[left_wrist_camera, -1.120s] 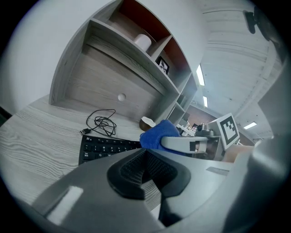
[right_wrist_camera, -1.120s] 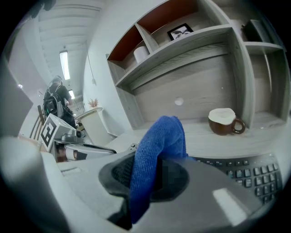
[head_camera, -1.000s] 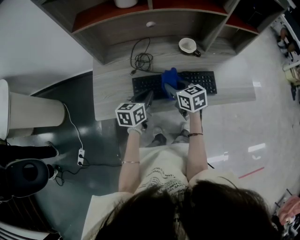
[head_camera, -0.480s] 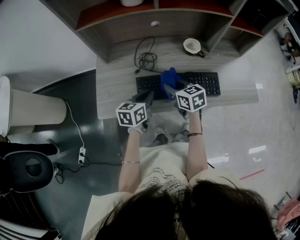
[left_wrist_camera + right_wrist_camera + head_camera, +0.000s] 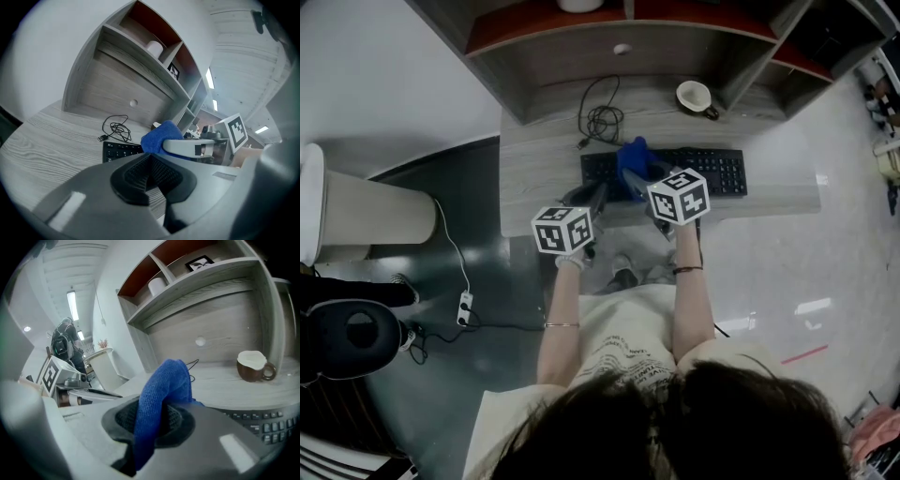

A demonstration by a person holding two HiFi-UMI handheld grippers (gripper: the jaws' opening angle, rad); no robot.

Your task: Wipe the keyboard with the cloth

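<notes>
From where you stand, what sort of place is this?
Likely an office workstation: a grey wood-grain desk with open shelves above, a black computer keyboard and a brown cup.

i see a grey wood desk point(image 5: 534, 187) with a shelf hutch point(image 5: 572, 66) set against a white wall point(image 5: 384, 75). the floor point(image 5: 487, 375) is dark grey on my left, pale and glossy on my right. strip lights point(image 5: 209, 78) glow on the ceiling.

Brown cup point(image 5: 695, 96) and coiled cable point(image 5: 600, 120) on desk point(image 5: 534, 178).
</notes>
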